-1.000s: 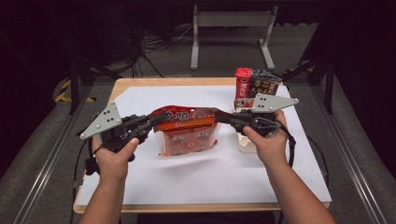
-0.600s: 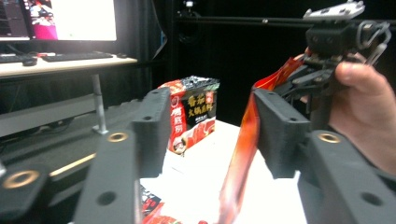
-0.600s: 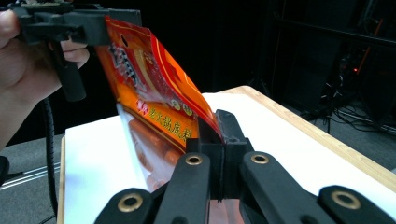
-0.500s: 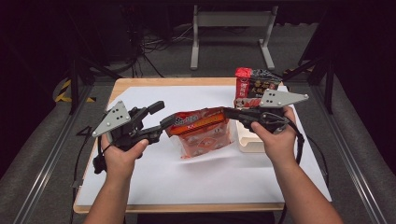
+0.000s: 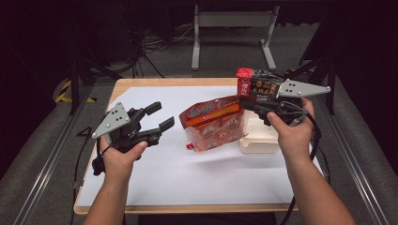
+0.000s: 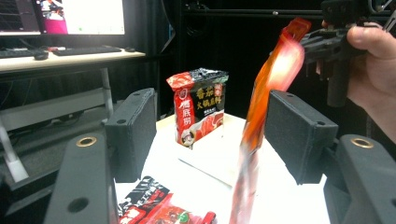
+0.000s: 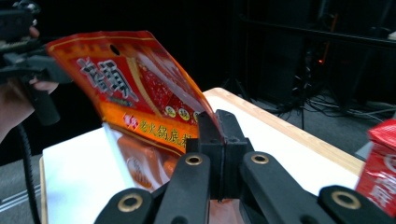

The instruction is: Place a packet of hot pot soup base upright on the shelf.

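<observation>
Nearest us, our left gripper [image 5: 162,118] has just been opening, jaws apart, nothing between the pads, clear of the orange pouch [image 5: 216,123]. Farther on, our right gripper [image 5: 245,104] has its jaws clamped on the pouch's top corner, holding it hanging above the white sheet [image 5: 187,173]. Beyond stands the red-black packet [image 5: 256,84] on the beige box [image 5: 259,138].

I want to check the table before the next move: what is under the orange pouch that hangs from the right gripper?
Under the orange pouch lies the white sheet, with a small red packet near its lower end. The pouch hides the sheet directly beneath it. The beige box sits beside it.
</observation>
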